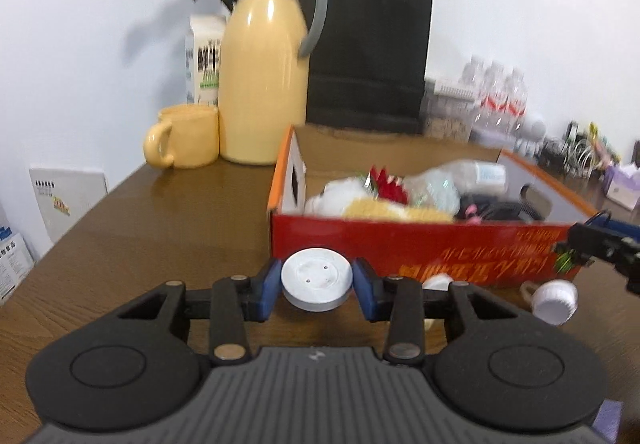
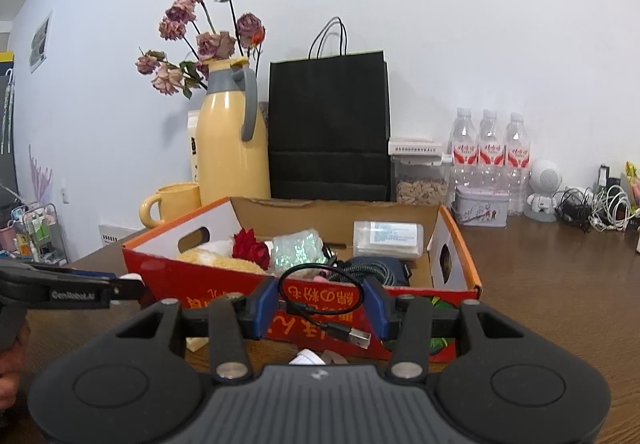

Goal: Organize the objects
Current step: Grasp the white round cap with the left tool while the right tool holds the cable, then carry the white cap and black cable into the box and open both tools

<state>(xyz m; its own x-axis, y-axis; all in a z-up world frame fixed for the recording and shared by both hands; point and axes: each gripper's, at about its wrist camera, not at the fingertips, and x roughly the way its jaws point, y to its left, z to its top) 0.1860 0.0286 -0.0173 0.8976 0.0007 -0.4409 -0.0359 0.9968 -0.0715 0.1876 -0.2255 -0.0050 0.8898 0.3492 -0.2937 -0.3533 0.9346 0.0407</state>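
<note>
I have my left gripper [image 1: 317,286] closed on a white round disc [image 1: 317,280], low in the centre of the left wrist view, both blue pads pressing its sides. It sits just in front of the red cardboard box [image 1: 420,244], which fills the middle right of that frame. My right gripper [image 2: 322,302] has a looped black USB cable [image 2: 320,298] hanging between its pads at the lower centre of the right wrist view; the jaws are partly closed with the loop's sides at the pads, so I read it as gripped, though the contact is thin.

The box already holds a good deal: a red flower [image 2: 251,248], something pale and fluffy [image 1: 340,195], a glittery green bundle [image 2: 297,250], a clear plastic case [image 2: 388,238] and a dark coiled cable [image 2: 372,268]. So I judge the sorting well under way.

What remains, as I see it: the disc and the cable still need dropping in, and a white bottle cap [image 1: 554,300] lies loose on the wooden table [image 1: 160,228] at the lower right of the left view, near the box front.
</note>
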